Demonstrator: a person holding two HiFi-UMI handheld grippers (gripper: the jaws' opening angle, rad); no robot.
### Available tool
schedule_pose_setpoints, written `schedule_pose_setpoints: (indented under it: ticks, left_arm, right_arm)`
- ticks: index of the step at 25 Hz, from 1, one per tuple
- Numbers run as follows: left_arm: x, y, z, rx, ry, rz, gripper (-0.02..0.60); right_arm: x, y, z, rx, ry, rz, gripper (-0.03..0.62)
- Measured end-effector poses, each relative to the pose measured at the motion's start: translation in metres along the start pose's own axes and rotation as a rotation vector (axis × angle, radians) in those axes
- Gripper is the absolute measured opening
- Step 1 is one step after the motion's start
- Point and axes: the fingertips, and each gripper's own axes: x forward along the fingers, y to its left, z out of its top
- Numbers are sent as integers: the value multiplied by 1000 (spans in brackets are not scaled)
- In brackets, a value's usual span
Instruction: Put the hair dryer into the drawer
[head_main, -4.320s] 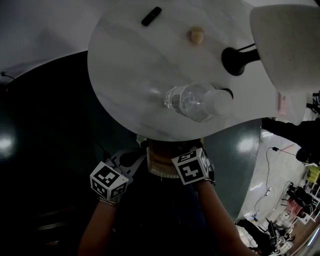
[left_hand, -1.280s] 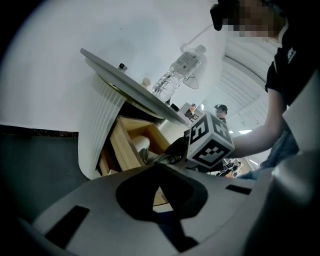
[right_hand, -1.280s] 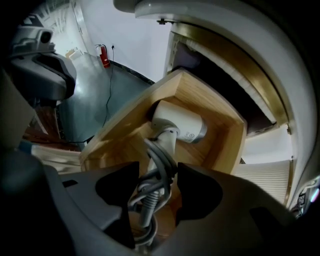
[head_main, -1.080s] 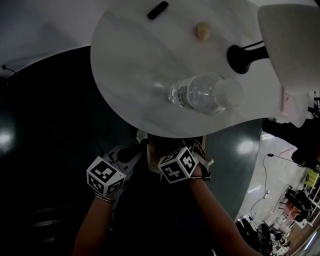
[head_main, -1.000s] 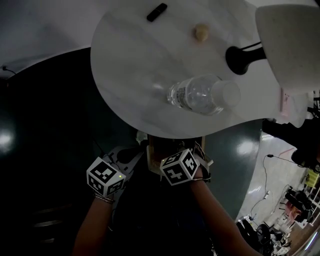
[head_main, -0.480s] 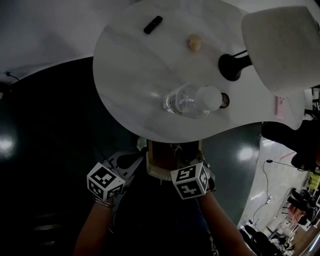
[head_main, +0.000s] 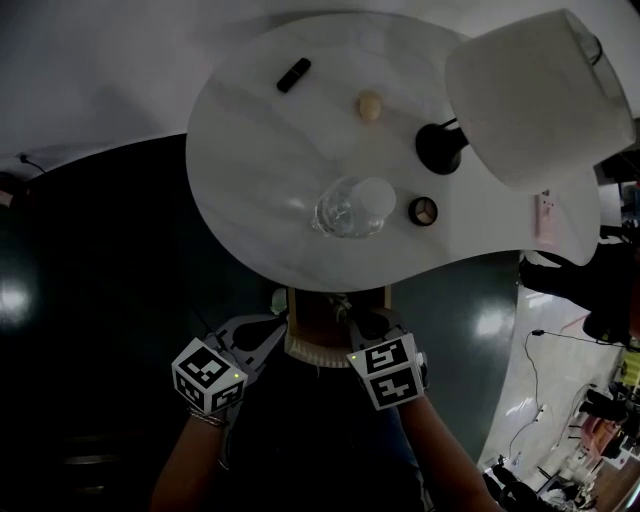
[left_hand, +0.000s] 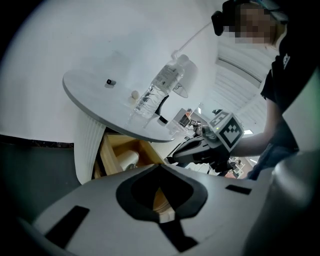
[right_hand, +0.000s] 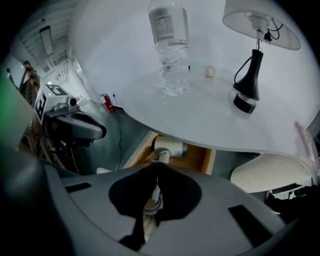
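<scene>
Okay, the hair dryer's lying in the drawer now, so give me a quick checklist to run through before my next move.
1. The hair dryer is inside the drawer: ok, its white body lies in the open wooden box.
2. The right gripper has let go: ok, its jaws have just closed, tips together, nothing clamped.
3. The left gripper is free: ok, jaws together and empty.
4. Nothing hangs over the drawer's front edge: cannot tell, the right gripper's body covers it.
5. Drawer shut: not ok, it stands open under the table.
6. The water bottle is upright on the table: ok.
</scene>
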Motion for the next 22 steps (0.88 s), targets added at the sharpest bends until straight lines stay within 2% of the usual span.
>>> schedule_pose_setpoints:
  ticks: [3,8,12,17,22]
  left_arm:
    - [-1,-10,4,13,-15,5,8]
    - [-9,-25,14,30,-49,18,8]
    - [-13,-36,25,50,-83,37,8]
    - [-24,-47,59,105,-173,69,8]
    - [-31,-61,80,133,-216,78,8]
  right_arm:
    - [-7,2,0,-17,-19,17,18]
    - [-26,8,15,49,-110,102,18]
    - [-44,5,27,5,-185,106,18]
    - [-72,3,49,-41,-286,118,18]
    - [-92,4,61,-53,-329,158,18]
